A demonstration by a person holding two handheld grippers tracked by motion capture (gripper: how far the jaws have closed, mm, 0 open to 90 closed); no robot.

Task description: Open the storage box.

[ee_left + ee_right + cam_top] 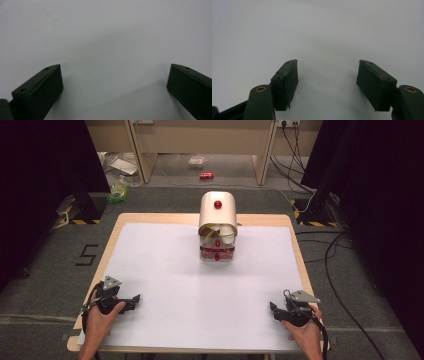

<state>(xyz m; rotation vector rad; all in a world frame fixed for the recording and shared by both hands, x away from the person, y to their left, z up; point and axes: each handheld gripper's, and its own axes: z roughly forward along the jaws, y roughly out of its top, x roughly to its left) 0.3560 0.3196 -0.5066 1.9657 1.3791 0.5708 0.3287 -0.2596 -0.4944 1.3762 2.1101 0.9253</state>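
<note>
A cream, round-topped container (218, 215) with a red knob stands at the far middle of the white table sheet (165, 270); below its raised lid I see a clear box with red items inside. My left gripper (134, 301) rests near the front left corner, held by a hand, jaws pointing right. In the left gripper view its black jaws (113, 82) stand wide apart over bare white sheet. My right gripper (274, 309) rests near the front right corner, jaws pointing left. The right gripper view shows this gripper (327, 75) open with nothing between the jaws.
The wooden table edge (295, 245) frames the sheet. Beyond the table, cables (330, 255) run over grey floor, a red can (206, 175) lies under a wooden bench, and black curtains stand at both sides.
</note>
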